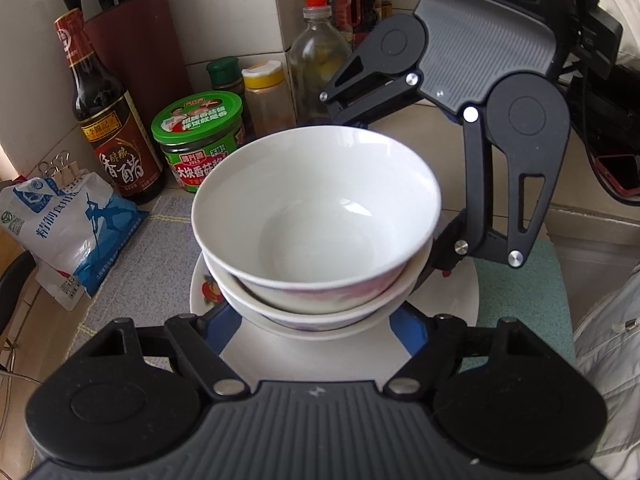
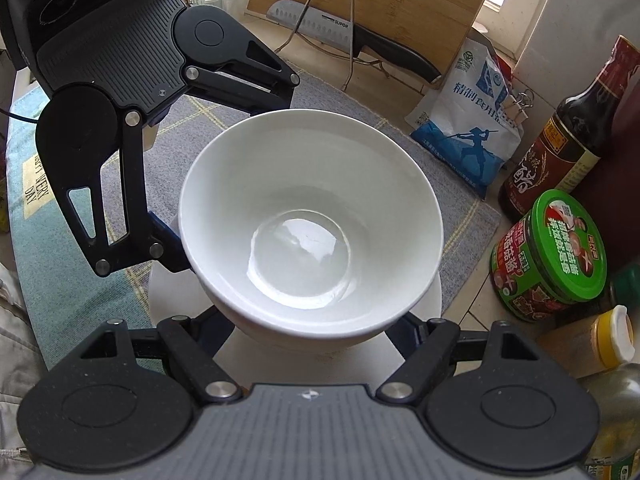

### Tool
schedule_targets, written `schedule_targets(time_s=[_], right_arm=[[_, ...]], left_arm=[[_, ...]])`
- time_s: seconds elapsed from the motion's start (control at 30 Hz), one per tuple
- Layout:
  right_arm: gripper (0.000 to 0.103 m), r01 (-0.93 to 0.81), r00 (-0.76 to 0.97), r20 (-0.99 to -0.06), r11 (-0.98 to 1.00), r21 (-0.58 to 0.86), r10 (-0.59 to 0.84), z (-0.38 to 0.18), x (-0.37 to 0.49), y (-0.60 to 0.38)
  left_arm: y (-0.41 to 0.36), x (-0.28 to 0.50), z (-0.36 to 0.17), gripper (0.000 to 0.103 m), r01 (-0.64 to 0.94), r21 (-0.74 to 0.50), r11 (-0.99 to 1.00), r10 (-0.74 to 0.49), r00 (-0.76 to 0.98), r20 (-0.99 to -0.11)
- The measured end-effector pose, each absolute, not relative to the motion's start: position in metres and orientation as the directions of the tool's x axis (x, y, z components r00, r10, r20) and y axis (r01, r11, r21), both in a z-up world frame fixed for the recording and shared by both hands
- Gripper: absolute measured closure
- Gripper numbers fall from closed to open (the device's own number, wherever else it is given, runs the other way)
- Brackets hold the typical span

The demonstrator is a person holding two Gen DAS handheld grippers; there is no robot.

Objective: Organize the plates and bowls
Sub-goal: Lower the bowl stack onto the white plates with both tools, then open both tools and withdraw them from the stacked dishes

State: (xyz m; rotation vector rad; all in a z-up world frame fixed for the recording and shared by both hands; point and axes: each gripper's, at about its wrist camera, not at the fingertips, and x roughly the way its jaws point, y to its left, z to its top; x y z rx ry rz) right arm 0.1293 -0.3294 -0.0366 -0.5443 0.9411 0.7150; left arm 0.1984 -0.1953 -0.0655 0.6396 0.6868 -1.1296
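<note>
A white bowl (image 1: 316, 212) sits nested in a second bowl (image 1: 320, 308), and both stand on a white plate (image 1: 328, 352) with a fruit print. The top bowl also shows in the right wrist view (image 2: 312, 220), on the plate (image 2: 176, 292). My left gripper (image 1: 320, 320) is wide open, its blue-padded fingers (image 1: 222, 330) on either side of the bowl stack just above the plate. My right gripper (image 2: 316, 328) is also wide open around the stack from the opposite side. Both sets of fingertips are mostly hidden by the bowls.
A grey mat (image 1: 132, 280) and a teal mat (image 1: 524, 300) lie under the plate. A vinegar bottle (image 1: 108, 128), green-lidded jar (image 1: 200, 140), salt bag (image 1: 68, 232), spice shakers and an oil bottle (image 1: 320, 64) crowd one side. A cutting board and cleaver (image 2: 320, 24) stand on a rack.
</note>
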Motion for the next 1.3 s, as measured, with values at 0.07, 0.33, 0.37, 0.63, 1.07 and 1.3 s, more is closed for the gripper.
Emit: schedule_targets(time_s=[0.07, 0.33, 0.37, 0.63, 1.07, 1.3], right_arm=[[0.019, -0.751, 0.391, -0.867, 0.652, -0.106, 0.309, -0.037, 0.13, -0.33], [0.018, -0.741, 0.4, -0.862, 0.664, -0.102, 0.313, -0.038, 0.129, -0.332], [0.018, -0.74, 0.401, -0.861, 0.664, -0.103, 0.313, -0.038, 0.129, -0.331], [0.0, -0.729, 0.425, -0.843, 0.676, -0.104, 0.329, -0.034, 0.129, -0.328], [0.0, -0.605, 0.54, -0.803, 0.78, -0.162, 0.252, -0.012, 0.099, -0.332], [0.0, -0.269, 0.666, -0.744, 0.947, -0.174, 0.053, 0.016, 0.066, -0.312]], left_arm=[[-0.196, 0.199, -0.066, 0.023, 0.949, 0.104, 0.299, -0.582, 0.268, -0.768], [-0.194, 0.202, -0.066, 0.023, 0.947, 0.095, 0.308, -0.588, 0.268, -0.763], [-0.194, 0.202, -0.066, 0.022, 0.946, 0.098, 0.309, -0.587, 0.271, -0.763], [-0.192, 0.196, -0.067, 0.015, 0.928, 0.146, 0.342, -0.58, 0.331, -0.745], [-0.151, 0.163, -0.044, 0.004, 0.786, 0.172, 0.593, -0.562, 0.558, -0.611], [-0.121, 0.133, -0.025, 0.001, 0.641, 0.149, 0.753, -0.519, 0.717, -0.465]])
